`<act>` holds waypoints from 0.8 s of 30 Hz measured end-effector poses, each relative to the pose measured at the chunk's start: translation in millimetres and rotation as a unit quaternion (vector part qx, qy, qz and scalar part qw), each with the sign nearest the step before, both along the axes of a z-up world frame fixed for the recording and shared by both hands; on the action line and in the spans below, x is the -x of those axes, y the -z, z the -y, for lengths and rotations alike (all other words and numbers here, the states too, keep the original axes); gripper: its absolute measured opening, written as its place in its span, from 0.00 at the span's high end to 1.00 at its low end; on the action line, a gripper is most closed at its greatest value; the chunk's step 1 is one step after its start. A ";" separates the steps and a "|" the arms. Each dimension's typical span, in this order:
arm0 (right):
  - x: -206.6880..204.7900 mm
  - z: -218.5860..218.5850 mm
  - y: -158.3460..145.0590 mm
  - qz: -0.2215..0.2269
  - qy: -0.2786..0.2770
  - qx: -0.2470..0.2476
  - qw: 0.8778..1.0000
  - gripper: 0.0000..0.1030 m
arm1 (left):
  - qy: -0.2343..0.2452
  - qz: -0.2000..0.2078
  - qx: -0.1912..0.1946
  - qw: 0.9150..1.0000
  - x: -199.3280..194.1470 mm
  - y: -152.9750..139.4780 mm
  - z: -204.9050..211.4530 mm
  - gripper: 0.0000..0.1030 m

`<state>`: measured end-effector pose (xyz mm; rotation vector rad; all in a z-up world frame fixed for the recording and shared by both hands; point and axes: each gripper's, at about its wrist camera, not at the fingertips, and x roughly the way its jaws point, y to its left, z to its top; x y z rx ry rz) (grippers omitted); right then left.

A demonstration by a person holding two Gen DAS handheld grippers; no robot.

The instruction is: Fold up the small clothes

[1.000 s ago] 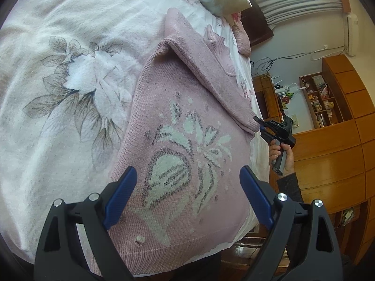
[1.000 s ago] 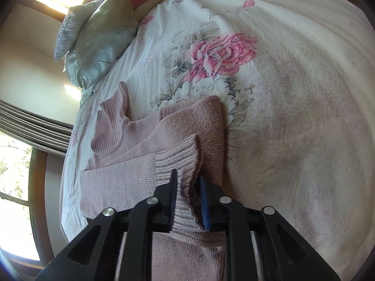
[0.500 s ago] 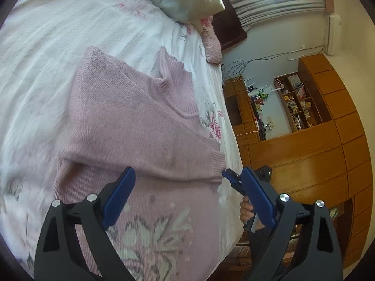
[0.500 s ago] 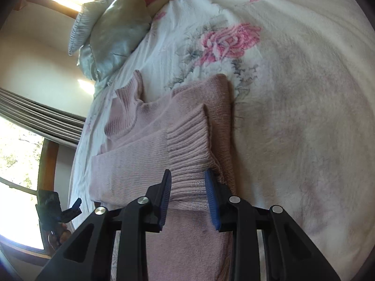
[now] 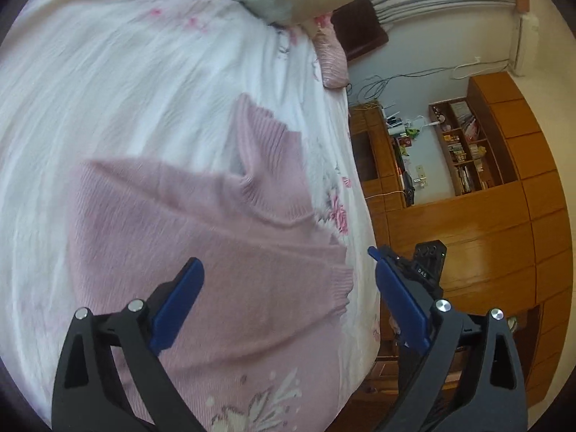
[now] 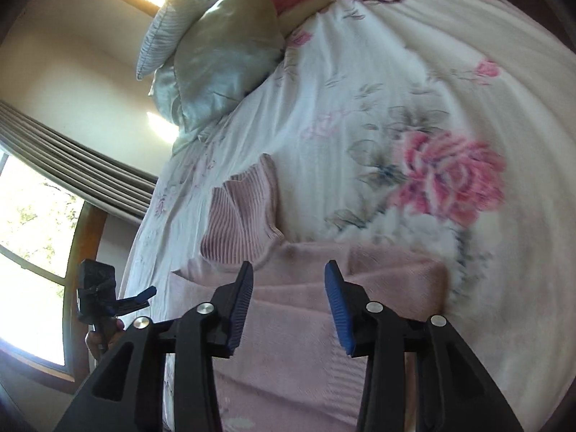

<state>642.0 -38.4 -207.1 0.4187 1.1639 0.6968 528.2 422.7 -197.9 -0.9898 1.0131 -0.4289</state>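
Observation:
A pink knitted sweater [image 5: 201,237] lies flat on the floral bedspread [image 5: 108,72], ribbed collar [image 5: 266,144] toward the pillows. One sleeve is folded across the chest, its cuff [image 5: 338,284] near the bed's edge. My left gripper [image 5: 286,270] hovers open above the chest, holding nothing. In the right wrist view the sweater [image 6: 306,331] fills the lower middle, its collar [image 6: 244,223] just beyond my right gripper [image 6: 288,270], which stands open and empty over the folded sleeves. The left gripper [image 6: 140,297] shows at the far left in a hand [image 6: 104,338].
Pillows [image 6: 223,43] are piled at the head of the bed. Wooden cabinets [image 5: 478,252] and a bookshelf [image 5: 460,144] stand close beside the bed's edge. A window [image 6: 28,223] with a curtain [image 6: 79,165] is on the other side.
My right gripper opened and let go of the sleeve cuff, which now lies across the sweater. Both grippers moved toward the collar end; the left stayed open.

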 end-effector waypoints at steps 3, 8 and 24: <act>-40.8 -62.1 16.8 -0.017 -0.020 0.019 0.999 0.60 | -0.003 -0.036 0.009 0.999 -58.9 20.3 4.4 0.03; -84.4 -133.8 43.1 -0.014 -0.021 0.044 0.999 0.61 | 0.009 -0.083 -0.016 0.996 -131.8 61.2 21.3 0.03; -99.6 -153.1 57.1 0.043 -0.044 0.060 0.996 0.90 | 0.038 -0.049 -0.132 0.989 -176.7 79.1 35.4 0.92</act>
